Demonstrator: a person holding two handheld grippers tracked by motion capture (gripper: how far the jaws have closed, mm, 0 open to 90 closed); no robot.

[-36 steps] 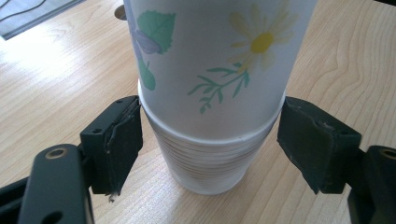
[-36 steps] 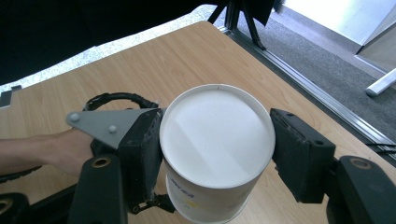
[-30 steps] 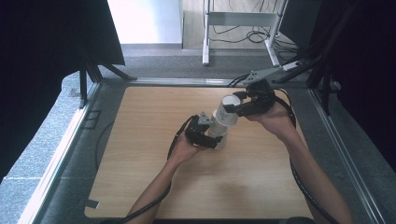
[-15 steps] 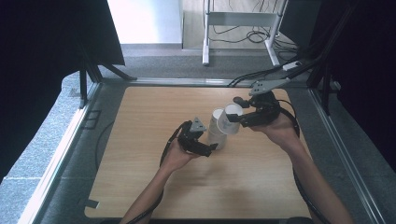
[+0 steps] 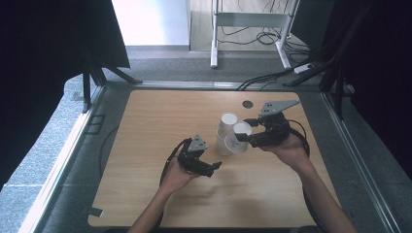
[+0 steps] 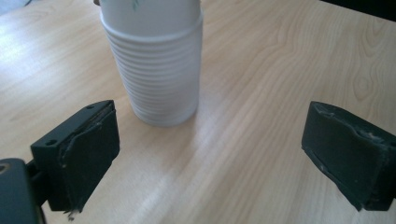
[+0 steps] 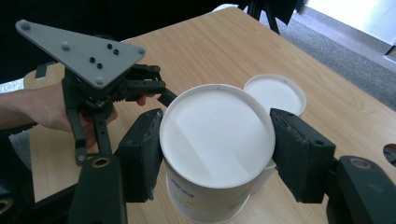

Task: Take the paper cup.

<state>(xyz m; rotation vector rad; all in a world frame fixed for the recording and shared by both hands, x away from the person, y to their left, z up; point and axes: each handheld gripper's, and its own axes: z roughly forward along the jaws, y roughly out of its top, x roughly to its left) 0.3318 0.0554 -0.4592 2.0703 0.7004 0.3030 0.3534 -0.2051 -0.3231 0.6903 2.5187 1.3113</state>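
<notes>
A: From the high view, we see the right gripper (image 5: 245,137) with its jaws clamped on a single white paper cup (image 5: 237,137), tilted, touching the stack of cups (image 5: 225,133) that stands upside down near the middle of the wooden surface (image 5: 145,126).

B: And our left gripper (image 5: 214,168) sits just in front of the stack. Its jaws have just been opening, with nothing between them.

A: In the left gripper view, the ribbed stack (image 6: 158,70) stands apart from both pads, which are spread wide over bare wood.

B: In the right gripper view, the pads press the cup (image 7: 215,140) on opposite sides just below its flat base, and the stack's top (image 7: 275,93) shows behind it. The left gripper (image 7: 100,105) is farther off.

A: We judge the cup light, thin-walled and easy to crush, a little slick too.

B: So we would grip it lightly near the stiffer base or rim, not mid-wall.
</notes>
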